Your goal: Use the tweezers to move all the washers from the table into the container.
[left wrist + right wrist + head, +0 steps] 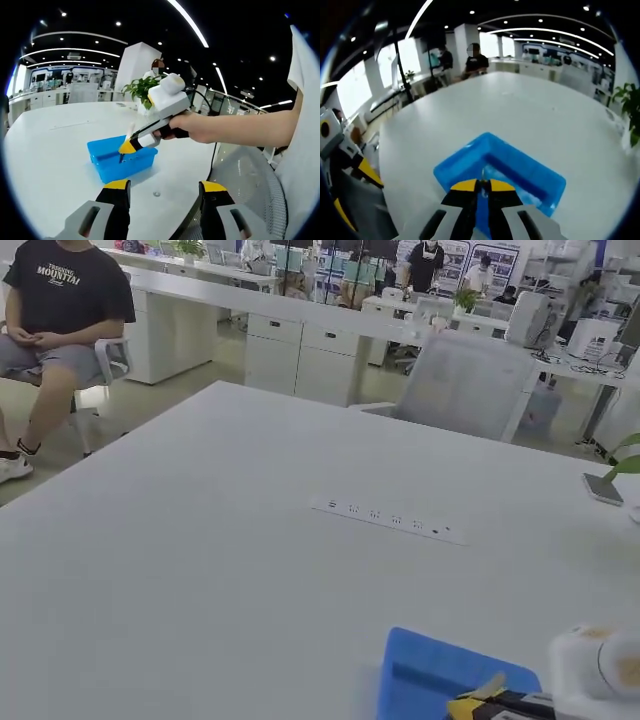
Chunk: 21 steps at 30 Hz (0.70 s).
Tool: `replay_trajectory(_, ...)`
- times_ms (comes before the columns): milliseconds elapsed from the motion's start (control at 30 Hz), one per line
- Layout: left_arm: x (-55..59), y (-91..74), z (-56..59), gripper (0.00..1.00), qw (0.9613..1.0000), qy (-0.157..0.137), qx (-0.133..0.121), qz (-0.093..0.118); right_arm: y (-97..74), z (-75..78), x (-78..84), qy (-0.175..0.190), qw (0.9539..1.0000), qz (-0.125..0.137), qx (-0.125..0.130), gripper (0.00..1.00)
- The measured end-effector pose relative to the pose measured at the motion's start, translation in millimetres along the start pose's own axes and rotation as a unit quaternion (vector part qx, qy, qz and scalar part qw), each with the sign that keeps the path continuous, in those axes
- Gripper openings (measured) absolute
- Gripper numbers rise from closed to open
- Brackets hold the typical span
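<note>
Nearest, at 6 o'clock in the left gripper view: left gripper [165,186], spread wide and holding nothing. Just beyond, on the bare table [60,150] between those jaws: one washer [156,193], small and flat, at about 5 o'clock from the blue container [122,159], near its front wall and close to the table's edge. Farther in, at centre: right gripper [127,146], carried in a hand [200,127], pinched almost fully together on the tweezers [120,156], with the tips angled down over the container's open top. Same narrow pinch seen from the right gripper view. Impossible to make out any washer in the tips. For a clean release, judging by this pose: keep the tips low inside the rim, ease the squeeze gently rather than springing apart, then lift straight up. For the washer on the table: come in at a shallow angle, catch its rim or hole, and avoid flicking it toward the edge. Farthest, at 12 o'clock: a potted plant [140,90].
</note>
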State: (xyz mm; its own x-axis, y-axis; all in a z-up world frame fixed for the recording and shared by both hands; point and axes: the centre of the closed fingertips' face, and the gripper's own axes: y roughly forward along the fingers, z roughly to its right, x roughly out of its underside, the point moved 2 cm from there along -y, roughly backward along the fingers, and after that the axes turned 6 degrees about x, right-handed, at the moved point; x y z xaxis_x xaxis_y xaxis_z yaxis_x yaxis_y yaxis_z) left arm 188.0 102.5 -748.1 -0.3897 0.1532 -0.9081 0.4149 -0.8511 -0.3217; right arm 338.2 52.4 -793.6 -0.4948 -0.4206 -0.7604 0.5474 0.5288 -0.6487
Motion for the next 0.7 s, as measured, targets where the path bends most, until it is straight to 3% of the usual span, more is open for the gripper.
replay_trajectory(700,-0.2,0.8,0.7,0.54,1.0,0.002,0.004,-0.001,-37.9,-0.4,-46.2,-0.008,0.9976,0.068,0.015,0.04)
